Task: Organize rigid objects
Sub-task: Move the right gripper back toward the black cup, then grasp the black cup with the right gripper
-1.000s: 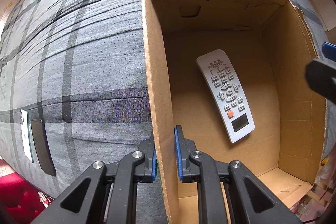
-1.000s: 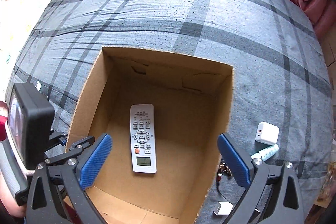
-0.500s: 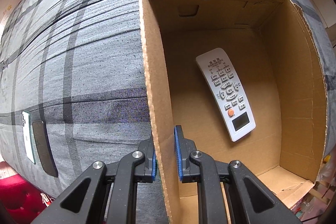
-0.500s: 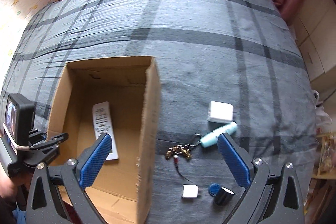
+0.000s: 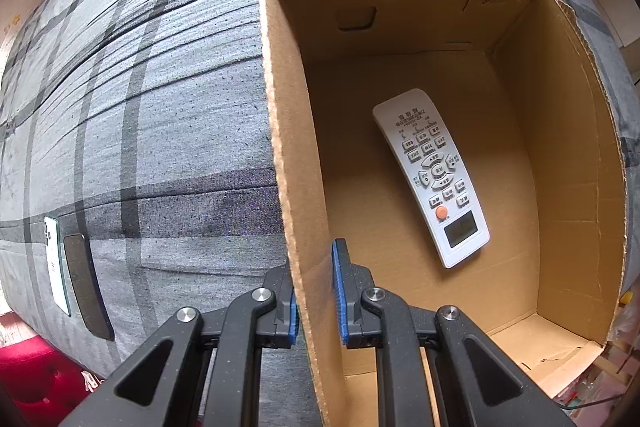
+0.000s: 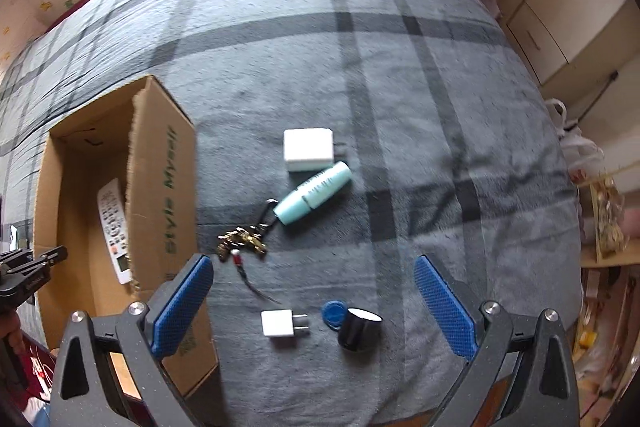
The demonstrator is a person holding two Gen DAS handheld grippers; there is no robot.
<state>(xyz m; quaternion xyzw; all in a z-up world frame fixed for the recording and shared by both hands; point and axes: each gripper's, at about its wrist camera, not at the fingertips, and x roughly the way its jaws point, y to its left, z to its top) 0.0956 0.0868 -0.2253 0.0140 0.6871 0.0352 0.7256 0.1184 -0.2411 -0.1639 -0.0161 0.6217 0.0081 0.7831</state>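
Note:
An open cardboard box [image 5: 304,155] [image 6: 160,187] sits on a grey plaid bed. Inside lies a white remote control [image 5: 434,175] [image 6: 114,231]. My left gripper [image 5: 316,299] is shut on the box's left wall, one pad each side. My right gripper [image 6: 314,303] hangs open above loose items right of the box: a white charger block [image 6: 308,149], a mint tube [image 6: 314,193], a gold keychain [image 6: 242,241], a small white plug [image 6: 282,323], a blue cap [image 6: 333,311] and a black cylinder [image 6: 358,325].
Two phones, one white [image 5: 54,263] and one dark [image 5: 86,287], lie on the bed left of the box. The bed's near edge drops to a red floor [image 5: 36,367]. Cupboards [image 6: 560,27] and clutter stand to the right.
My right gripper has swung from above the box to over the loose items on its right, rolling as it went. The left gripper and the box have stayed put.

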